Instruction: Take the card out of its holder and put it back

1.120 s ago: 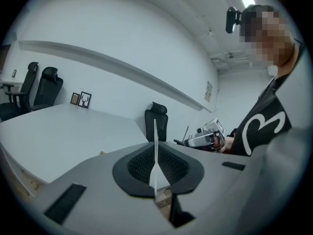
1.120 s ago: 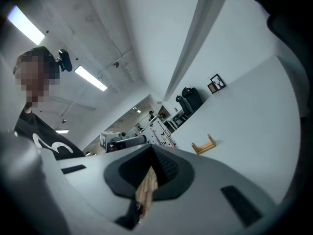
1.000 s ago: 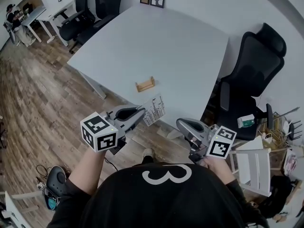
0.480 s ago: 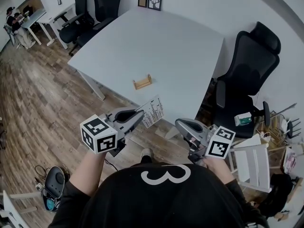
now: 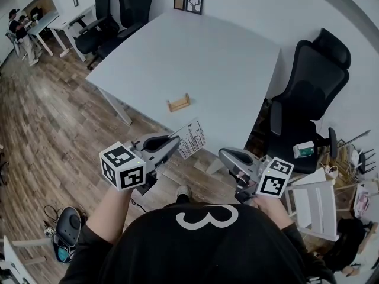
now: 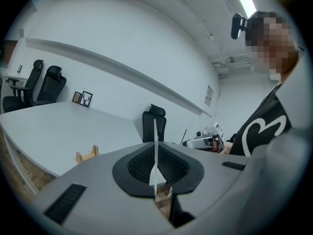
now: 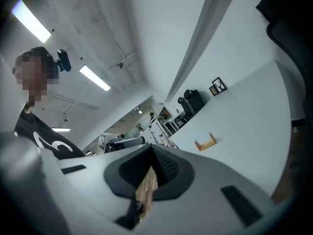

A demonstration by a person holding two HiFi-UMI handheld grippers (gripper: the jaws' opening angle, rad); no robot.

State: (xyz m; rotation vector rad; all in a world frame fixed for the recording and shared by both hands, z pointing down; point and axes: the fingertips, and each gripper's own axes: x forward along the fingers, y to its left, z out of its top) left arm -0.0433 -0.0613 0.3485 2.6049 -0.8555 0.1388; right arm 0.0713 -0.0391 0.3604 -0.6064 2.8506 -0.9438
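Left tool (image 5: 173,142) pinches the card (image 5: 191,138) by one edge, off the near edge of the bench (image 5: 225,70), apparently poised for reinsertion. The wooden holder (image 5: 179,104) stands empty near that edge. Right tool (image 5: 227,155), pressed together and empty, appears idle.

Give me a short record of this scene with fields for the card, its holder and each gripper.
card: white, printed, out of its holder, held at the table's near edge
holder: small, wooden, empty, standing on the white table
left gripper: shut on the card, which shows edge-on between its pads
right gripper: jaws together, nothing between them, held beside the table's edge
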